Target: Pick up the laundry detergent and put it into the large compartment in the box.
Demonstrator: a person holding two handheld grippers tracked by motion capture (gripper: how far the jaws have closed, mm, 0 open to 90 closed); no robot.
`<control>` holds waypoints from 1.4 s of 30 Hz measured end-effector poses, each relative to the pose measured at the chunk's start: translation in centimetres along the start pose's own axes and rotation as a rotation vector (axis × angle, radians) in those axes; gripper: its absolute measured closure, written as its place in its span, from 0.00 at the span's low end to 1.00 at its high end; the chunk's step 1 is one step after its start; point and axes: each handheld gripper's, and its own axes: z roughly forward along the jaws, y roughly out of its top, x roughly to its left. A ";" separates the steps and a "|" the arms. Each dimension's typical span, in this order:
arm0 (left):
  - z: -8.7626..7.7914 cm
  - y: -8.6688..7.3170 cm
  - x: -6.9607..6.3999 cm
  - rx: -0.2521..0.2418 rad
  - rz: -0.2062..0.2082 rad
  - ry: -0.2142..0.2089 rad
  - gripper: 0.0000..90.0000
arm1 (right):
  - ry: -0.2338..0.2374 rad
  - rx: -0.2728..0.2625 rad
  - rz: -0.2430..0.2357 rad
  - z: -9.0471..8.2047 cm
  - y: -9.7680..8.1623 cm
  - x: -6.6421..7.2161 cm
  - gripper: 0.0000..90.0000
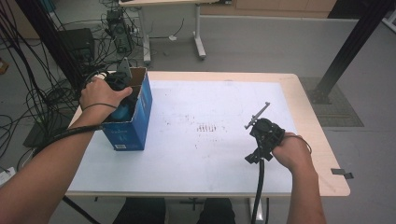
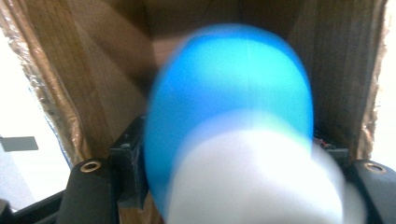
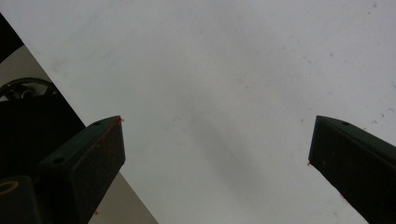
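Beneath the right gripper, a white sheet over a pale wooden table, with a patch of dark specks just left of that gripper. Beyond the left gripper, tangled black cables on a grey floor. Far past both, a white-legged desk and a black post.

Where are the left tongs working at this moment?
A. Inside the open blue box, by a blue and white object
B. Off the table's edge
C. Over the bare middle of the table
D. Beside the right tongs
A: the left tongs reach into the blue box, with the blue and white object blurred between cardboard walls.
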 end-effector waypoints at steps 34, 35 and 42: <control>-4.3 -1.2 0.1 -0.052 0.011 0.007 0.28 | -0.007 0.003 -0.013 -0.1 0.7 0.6 0.04; -4.6 -1.4 -0.1 -0.058 0.010 0.013 0.28 | -0.008 0.001 -0.017 -0.2 0.7 0.6 0.04; -6.2 -1.7 -0.2 -0.063 0.018 0.023 0.25 | -0.008 0.002 -0.016 -0.3 0.8 0.8 0.04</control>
